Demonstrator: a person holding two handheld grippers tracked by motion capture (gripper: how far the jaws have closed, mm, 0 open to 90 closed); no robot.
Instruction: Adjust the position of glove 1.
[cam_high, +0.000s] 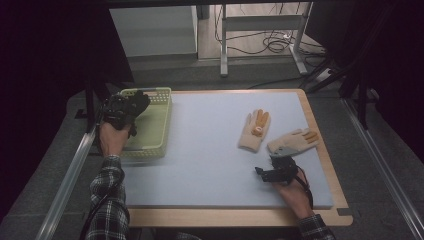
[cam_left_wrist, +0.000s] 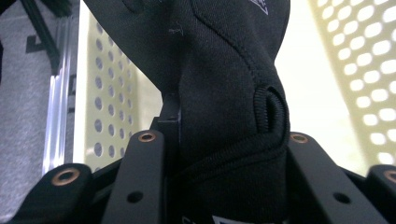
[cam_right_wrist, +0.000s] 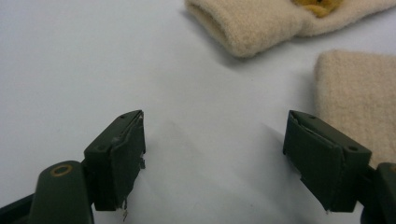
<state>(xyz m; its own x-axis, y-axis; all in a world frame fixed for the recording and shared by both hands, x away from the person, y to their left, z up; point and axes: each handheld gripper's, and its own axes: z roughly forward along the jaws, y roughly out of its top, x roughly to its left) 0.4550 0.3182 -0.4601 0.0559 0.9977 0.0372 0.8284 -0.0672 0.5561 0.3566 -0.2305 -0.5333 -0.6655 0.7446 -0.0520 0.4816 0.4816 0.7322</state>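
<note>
My left gripper (cam_high: 131, 105) is pinching a black glove (cam_left_wrist: 219, 93) by its cuff end, jaws pressed tight on the fabric, held over the near-left part of the pale green basket (cam_high: 162, 120) at the worktop's left edge. In the left gripper view the glove hangs between the perforated basket walls (cam_left_wrist: 109, 112), w/ the basket floor bright behind it.

My right gripper (cam_right_wrist: 212, 158) rests low over the blue mat (cam_high: 210, 150), jaws spread wide w/ nothing between them, just short of the nearer cream glove (cam_right_wrist: 359, 98). A 2nd cream glove (cam_high: 255, 130) lies beside it, farther back.

To do this step well, I'd lower the black glove until it sits inside the rim, then let go, so no fingers drape over the wall.

Room: basket interior looks free; left rail (cam_high: 70, 170) runs close to my left hand. Mid-mat is open for the right side's reach.
</note>
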